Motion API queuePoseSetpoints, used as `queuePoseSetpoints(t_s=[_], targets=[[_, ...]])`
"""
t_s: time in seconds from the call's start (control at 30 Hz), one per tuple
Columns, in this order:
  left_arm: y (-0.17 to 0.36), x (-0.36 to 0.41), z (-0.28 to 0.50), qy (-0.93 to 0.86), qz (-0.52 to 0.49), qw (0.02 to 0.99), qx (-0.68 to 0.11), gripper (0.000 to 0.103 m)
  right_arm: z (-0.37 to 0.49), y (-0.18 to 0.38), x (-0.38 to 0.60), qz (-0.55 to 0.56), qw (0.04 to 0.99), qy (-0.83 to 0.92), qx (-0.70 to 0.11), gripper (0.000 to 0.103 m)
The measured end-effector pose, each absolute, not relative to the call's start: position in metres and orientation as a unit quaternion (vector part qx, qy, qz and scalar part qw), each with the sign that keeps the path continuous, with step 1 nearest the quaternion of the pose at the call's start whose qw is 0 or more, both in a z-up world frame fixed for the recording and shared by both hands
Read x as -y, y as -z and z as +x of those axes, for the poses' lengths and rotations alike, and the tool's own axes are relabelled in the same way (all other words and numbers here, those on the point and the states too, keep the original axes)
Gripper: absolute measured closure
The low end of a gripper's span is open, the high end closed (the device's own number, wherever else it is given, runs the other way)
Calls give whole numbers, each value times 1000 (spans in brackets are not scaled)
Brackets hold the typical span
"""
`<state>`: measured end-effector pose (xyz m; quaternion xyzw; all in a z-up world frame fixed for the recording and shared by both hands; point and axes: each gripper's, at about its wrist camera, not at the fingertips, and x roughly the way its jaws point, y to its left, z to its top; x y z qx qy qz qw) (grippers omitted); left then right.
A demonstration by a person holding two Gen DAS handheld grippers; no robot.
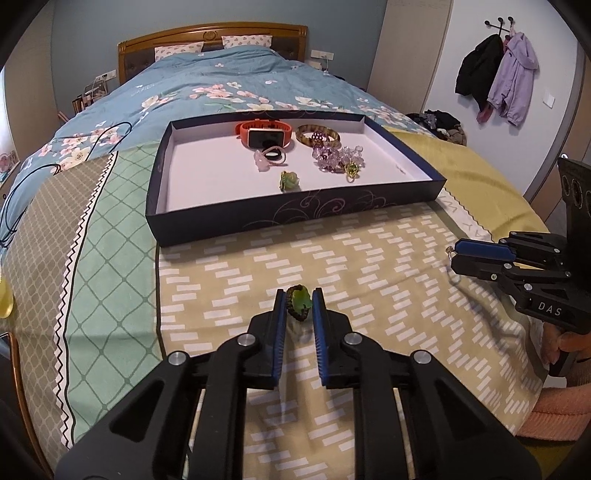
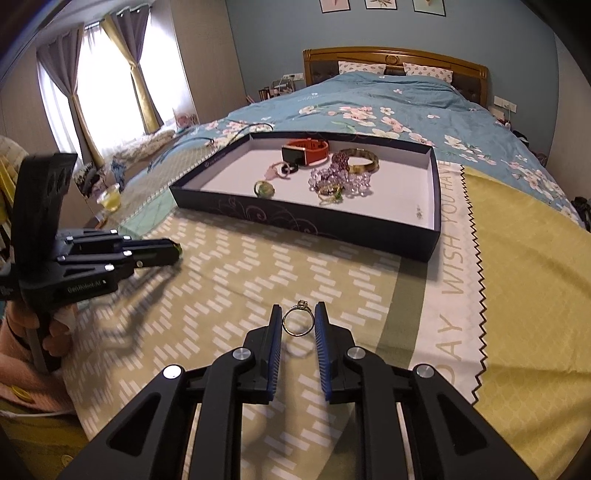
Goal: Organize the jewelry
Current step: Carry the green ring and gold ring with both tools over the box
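Nearest the left wrist camera, the left gripper (image 1: 299,304) is clamped on a green ring (image 1: 300,302), its blue pads pressing both sides just above a yellow-green cloth (image 1: 236,266) patterned with white dashes. Nearest the right wrist camera, the right gripper (image 2: 298,320) grasps a thin gold ring (image 2: 297,322) upright between its pads over the same cloth. Each gripper is held by a hand (image 2: 50,332) in a pink sleeve.

That cloth covers the foot of a bed; beyond it lies a blue quilt (image 1: 207,85) with pink blossoms, then 2 pillows against a wooden headboard (image 1: 212,35). Jackets (image 1: 496,70) hang on a wall hook to the right of the bed, and a curtained window (image 2: 103,81) stands to its left.

On the cloth, farther up the bed than both grippers, sits a shallow dark blue tray (image 1: 258,218) with a white floor. Inside it, toward the headboard, lie an orange watch (image 1: 264,134) and a brown bangle (image 1: 317,136). Nearer are a small pink charm with dark rings (image 1: 271,156), a heap of purple beads (image 1: 338,157), a yellow-green ring (image 1: 351,170) and, nearest the front wall, a green flower ring (image 1: 289,181).
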<state>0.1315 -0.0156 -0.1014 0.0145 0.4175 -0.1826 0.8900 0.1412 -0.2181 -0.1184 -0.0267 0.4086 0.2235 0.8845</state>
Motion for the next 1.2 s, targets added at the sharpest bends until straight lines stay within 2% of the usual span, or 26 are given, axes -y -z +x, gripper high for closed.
queuePoseSetpoints(t_s=[1.2], targets=[[59, 23, 138, 194, 10, 913, -357, 89, 175, 85, 209, 6, 902, -244, -356, 87]])
